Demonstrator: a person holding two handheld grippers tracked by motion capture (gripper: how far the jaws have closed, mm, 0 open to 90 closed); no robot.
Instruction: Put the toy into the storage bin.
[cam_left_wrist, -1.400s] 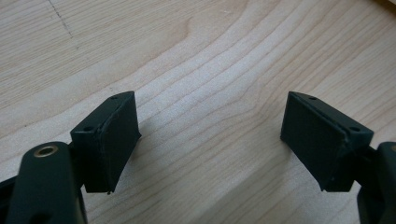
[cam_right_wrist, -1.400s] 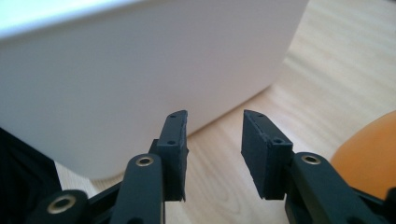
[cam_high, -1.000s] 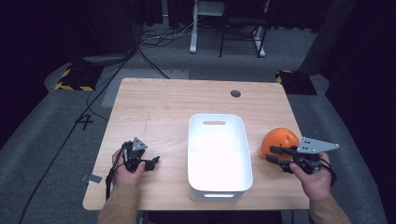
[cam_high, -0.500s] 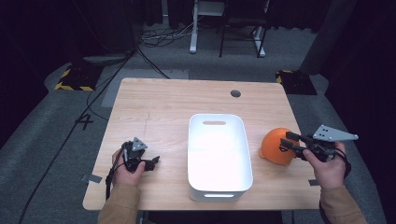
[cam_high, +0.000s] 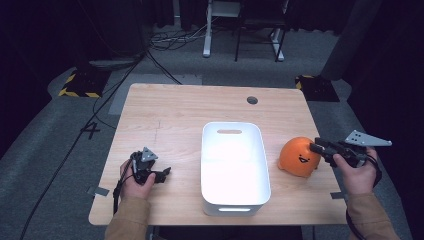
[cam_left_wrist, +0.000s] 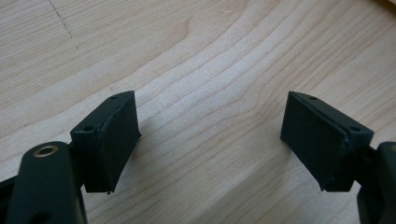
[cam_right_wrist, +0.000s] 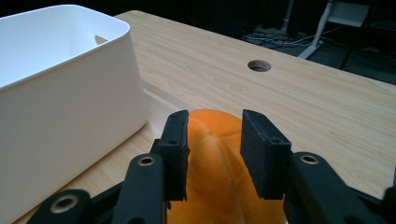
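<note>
Orange is the colour to watch: from the high view, your soft orange toy (cam_high: 299, 156), with a small black smiling face printed on its side, sits on the wooden table (cam_high: 190, 107) just to the right of the white tub (cam_high: 234, 167). Your right gripper (cam_high: 317, 147) reaches in from the right at the toy's upper right edge; its jaws have just been closing a little. Your left gripper (cam_high: 164, 172) lies low over the table near the front left, well apart from the tub. A round cable hole (cam_high: 252, 100) is cut toward the far side of the table, and yellow-and-black hazard stripes (cam_high: 77, 93) mark the floor at far left. No readable lettering appears on anything.

In the left gripper view, your jaws stand wide apart over bare wood grain (cam_left_wrist: 210, 93), with nothing between them.

In the right gripper view, your jaws stand partly apart, and the toy (cam_right_wrist: 215, 140) bulges up between and beyond them. You cannot tell whether the pads press on it. The tub (cam_right_wrist: 65, 88) stands to the left, and the hole (cam_right_wrist: 259, 65) lies ahead.
</note>
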